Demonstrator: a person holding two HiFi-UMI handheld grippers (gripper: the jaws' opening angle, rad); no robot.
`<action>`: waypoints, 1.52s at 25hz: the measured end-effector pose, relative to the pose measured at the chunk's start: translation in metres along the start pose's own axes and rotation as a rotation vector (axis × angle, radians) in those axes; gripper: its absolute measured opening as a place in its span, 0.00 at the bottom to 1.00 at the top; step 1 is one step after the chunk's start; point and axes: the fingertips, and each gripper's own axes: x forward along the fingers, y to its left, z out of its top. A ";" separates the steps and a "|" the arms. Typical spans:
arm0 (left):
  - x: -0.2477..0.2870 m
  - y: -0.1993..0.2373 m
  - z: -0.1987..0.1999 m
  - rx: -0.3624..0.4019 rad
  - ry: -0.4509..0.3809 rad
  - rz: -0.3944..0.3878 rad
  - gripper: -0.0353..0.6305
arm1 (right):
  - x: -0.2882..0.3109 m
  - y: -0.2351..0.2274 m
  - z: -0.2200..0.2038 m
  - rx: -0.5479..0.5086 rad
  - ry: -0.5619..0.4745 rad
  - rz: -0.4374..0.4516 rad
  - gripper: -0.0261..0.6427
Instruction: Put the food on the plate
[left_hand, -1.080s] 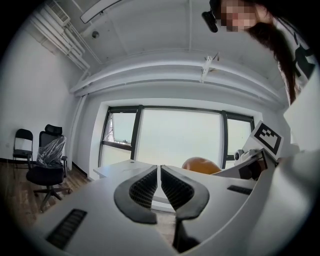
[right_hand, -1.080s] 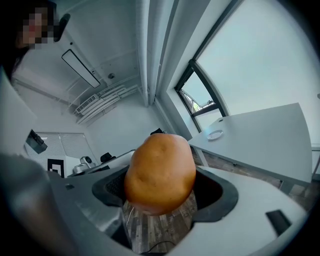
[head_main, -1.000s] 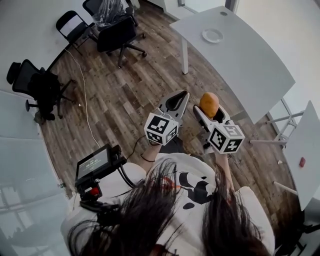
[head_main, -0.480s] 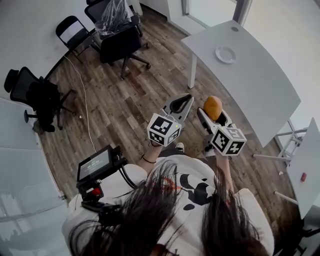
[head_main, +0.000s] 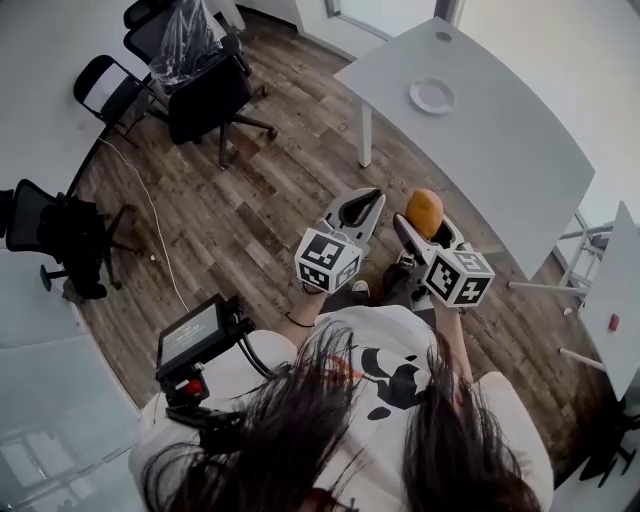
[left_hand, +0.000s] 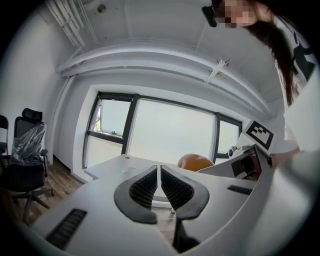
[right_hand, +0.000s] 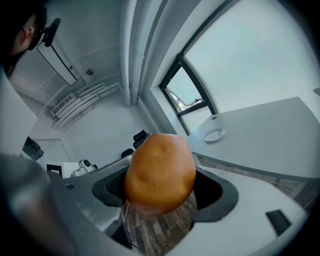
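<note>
Orange-brown rounded food item (head_main: 424, 210), potato-like, clamped between fingers (right_hand: 220, 197) of right gripper (head_main: 418, 225). Held in air above brown wood-plank floor (head_main: 250, 210), not on any surface. Small round white plate (head_main: 432, 95) sits on far white tabletop (head_main: 500, 150), well apart from food. Left gripper (head_main: 366, 200) just left of right one; its fingers (left_hand: 142, 189) nearly together, only thin slit, nothing between. Black office chairs (head_main: 205, 95) far left, one draped in clear plastic.

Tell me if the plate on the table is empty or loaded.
Empty. The plate shows only bare white on the table; the orange food sits clamped in the right gripper, away from it.
</note>
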 end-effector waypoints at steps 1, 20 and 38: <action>0.006 0.001 -0.001 -0.004 0.005 -0.008 0.06 | 0.002 -0.005 0.001 0.006 0.002 -0.008 0.60; 0.156 0.068 0.025 0.003 0.020 0.042 0.06 | 0.096 -0.135 0.088 0.020 0.042 -0.018 0.60; 0.273 0.097 0.017 -0.056 0.088 0.076 0.06 | 0.217 -0.258 0.149 -0.087 0.197 -0.006 0.60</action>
